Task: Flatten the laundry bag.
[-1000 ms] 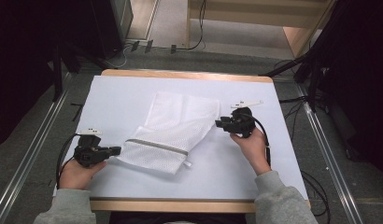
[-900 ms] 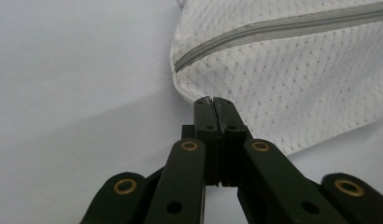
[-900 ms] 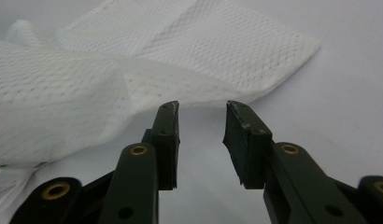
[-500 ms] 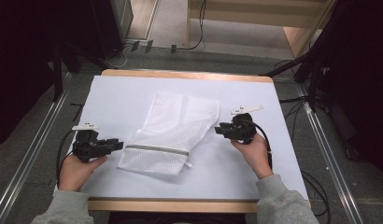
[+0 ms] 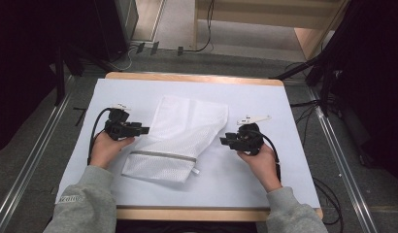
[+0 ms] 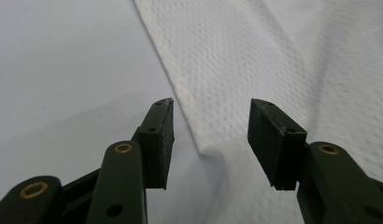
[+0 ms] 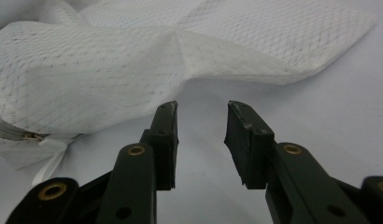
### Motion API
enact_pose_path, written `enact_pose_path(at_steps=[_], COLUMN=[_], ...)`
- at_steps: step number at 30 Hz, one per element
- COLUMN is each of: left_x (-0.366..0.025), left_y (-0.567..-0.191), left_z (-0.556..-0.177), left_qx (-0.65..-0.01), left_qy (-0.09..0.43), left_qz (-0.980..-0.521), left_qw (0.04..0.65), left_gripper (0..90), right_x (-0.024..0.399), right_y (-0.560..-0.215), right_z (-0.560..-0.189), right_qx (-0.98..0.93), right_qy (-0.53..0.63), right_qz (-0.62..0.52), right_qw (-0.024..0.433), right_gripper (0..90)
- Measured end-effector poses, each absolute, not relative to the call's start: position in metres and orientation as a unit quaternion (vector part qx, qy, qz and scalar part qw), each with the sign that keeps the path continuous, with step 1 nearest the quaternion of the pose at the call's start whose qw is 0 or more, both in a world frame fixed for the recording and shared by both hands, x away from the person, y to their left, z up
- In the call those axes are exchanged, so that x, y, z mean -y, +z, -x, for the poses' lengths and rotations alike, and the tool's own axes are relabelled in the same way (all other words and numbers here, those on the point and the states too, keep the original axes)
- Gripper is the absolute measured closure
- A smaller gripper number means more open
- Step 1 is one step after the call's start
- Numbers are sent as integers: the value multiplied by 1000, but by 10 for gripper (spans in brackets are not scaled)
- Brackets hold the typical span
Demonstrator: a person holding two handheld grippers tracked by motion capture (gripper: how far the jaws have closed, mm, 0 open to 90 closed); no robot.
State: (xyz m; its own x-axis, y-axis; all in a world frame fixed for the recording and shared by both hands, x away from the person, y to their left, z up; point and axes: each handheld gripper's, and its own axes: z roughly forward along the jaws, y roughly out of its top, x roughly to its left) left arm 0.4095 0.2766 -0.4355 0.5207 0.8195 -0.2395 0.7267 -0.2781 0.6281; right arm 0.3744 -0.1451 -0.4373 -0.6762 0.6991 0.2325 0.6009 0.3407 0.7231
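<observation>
One white mesh bag [image 5: 180, 138] is lying flat in the middle of the tabletop [image 5: 265, 97], its zipped end [image 5: 162, 156] pointing near and its plain end far. The left gripper [image 5: 139, 130] is sitting at the bag's left edge; its jaws have just been opening and are standing apart, with the bag's edge fold lying between them in the left gripper view [image 6: 199, 149] but no pad pressing on it. The right gripper [image 5: 226, 141] is hovering just right of the bag, its jaws apart too and nothing between them, the bag's right edge [image 7: 227, 65] lying a little beyond the tips. The likely trouble is the thin mesh: if the left jaws are closing too high, they are probably catching one layer only, or sliding off the fold, and the bag is bunching instead of lifting cleanly. If the right jaws are going in low, they may be pinching the white sheet under the bag and dragging it along. An uneven pull from the two sides could be twisting the bag or swinging the zip pull [image 7: 28, 136] and its white tab [image 7: 49, 161] under the cloth. Counting: one bag, one zip, two grippers, two hands, one tabletop.
</observation>
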Motion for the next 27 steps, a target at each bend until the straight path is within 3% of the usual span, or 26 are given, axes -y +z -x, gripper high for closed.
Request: enact_pose_path(at_steps=[11,17,20,24,27], left_x=[-255,-243,-245,-248,-251], left_y=[-452,-453,-453,-453,-452], left_z=[-443,-443,-445,-446,-446], left_qx=[-479,-466,-468,-474,-481], left_qy=[61,101,92,81,77], left_qz=[-807,-822,-820,-815,-808], left_qw=[341,311,315,323,331], left_gripper=[536,798,893,900,900], right_x=[139,136,130,117,107], right_y=[-444,-447,-449,-455,-458], right_z=[-362,-361,-363,-365,-368], right_qx=[-819,-809,-807,-814,-821], right_qy=[410,429,439,436,427], right_qz=[-396,-399,-393,-382,-377], right_qw=[59,51,43,31,22], right_gripper=[632,586,521,423,403])
